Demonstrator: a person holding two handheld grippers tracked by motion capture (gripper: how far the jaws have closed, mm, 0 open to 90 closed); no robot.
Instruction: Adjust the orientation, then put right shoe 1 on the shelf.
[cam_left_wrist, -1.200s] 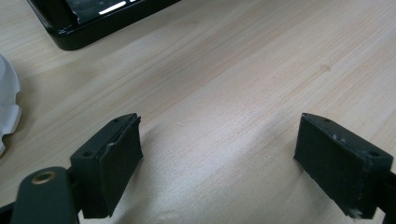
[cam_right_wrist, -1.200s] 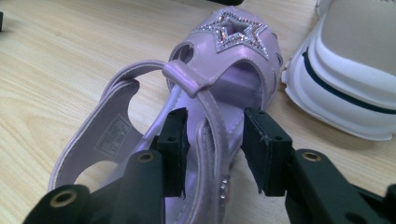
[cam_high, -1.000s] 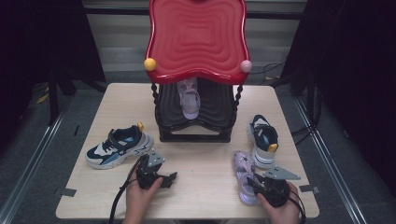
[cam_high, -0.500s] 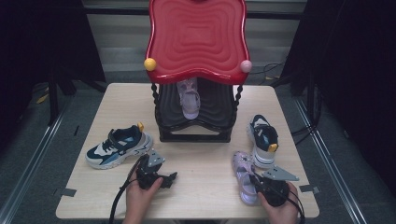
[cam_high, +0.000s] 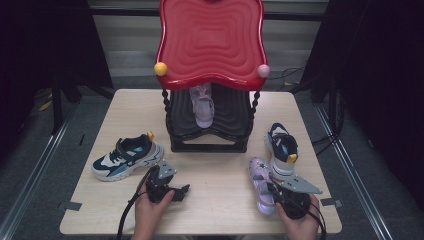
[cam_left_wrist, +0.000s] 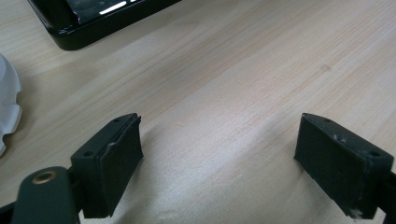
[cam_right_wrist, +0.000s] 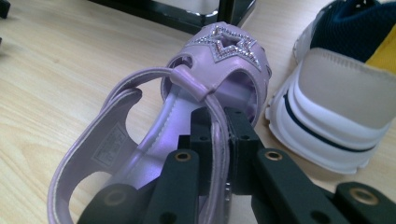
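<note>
Little has moved: right gripper (cam_right_wrist: 219, 135) stays clamped on the purple sandal's (cam_right_wrist: 187, 121) thin strap at the table's (cam_high: 220, 200) front right; left gripper (cam_left_wrist: 219, 163) rests spread, empty. Lifting may let that strap slip.

Sandal (cam_right_wrist: 140, 154) insole stamp: printed lines, too small and blurred to read.
Sneakers, rack, table: no readable text, brand or number.

A sandal (cam_high: 202, 105) sits in the shoe rack (cam_high: 210, 75) at the table's (cam_high: 220, 210) back — sneaker (cam_high: 127, 157) left, sneaker (cam_high: 281, 150) and second sandal (cam_high: 262, 185) right.
</note>
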